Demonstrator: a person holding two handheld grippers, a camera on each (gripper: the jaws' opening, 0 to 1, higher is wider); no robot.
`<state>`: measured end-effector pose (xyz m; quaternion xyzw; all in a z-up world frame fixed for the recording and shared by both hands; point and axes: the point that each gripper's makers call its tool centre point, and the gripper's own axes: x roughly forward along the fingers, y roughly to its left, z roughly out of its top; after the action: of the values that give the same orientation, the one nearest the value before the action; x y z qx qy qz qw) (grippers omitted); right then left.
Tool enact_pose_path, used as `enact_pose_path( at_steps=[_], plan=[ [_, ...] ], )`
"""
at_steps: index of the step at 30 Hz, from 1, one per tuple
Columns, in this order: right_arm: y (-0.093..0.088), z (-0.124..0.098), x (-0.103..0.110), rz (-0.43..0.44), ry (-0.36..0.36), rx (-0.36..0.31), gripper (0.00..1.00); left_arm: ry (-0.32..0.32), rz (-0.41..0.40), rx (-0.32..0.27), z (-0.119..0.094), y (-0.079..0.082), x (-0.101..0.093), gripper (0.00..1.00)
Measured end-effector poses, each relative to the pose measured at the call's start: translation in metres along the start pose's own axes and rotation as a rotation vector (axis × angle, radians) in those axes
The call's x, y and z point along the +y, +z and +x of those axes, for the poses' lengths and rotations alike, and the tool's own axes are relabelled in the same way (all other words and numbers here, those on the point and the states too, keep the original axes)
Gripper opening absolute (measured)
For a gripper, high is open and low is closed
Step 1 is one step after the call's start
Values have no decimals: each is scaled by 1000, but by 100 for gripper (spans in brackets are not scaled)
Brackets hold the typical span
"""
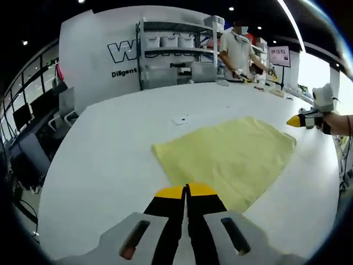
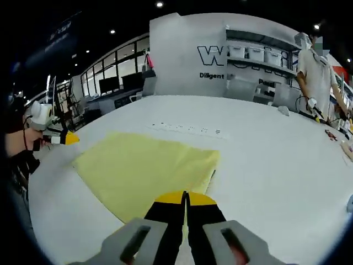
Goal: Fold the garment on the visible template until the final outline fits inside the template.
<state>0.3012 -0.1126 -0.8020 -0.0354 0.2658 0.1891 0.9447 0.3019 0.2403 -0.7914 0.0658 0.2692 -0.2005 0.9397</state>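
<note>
The wall (image 2: 182,55) reads "Diligent". A yellow garment (image 1: 231,154) lies flat mid-worktop (image 1: 110,160), folded. Left gripper (image 1: 186,191) and right gripper (image 2: 185,197) both have jaws closed, holding nothing.

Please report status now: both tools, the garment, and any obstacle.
Left tool shut, at garment edge. Right tool shut, at opposite edge. Yellow garment flat on white table. Template outline not discernible. Nothing in the way.

The left claw (image 1: 186,191) covers the near edge of the yellow garment (image 1: 231,154); whether cloth lies between its tips cannot be told. Likewise the right claw (image 2: 185,197). Small marks on the far counter (image 2: 265,143) are too small to read.
</note>
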Motion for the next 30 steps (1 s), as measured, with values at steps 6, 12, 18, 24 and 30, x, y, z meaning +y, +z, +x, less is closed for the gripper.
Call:
enact_pose_path(
  at_steps=[6,12,18,24,30],
  plan=[
    [-14,-8,3,23,1,2,0,-6,-13,0,-9,-15,-3,3],
    [-24,-17,10,-2,14,-1,0,-28,-51,-5,-13,-27,-9,4],
    [-33,-23,10,-19,11,1,18,-63,-77,-12,-15,-37,-16,18],
    [-49,-23,17,7,47,47,29,-98,-122,-1,-14,-47,-23,20],
    [-52,-22,21,47,81,52,17,-141,-128,9,-9,-52,-29,15]
  ],
)
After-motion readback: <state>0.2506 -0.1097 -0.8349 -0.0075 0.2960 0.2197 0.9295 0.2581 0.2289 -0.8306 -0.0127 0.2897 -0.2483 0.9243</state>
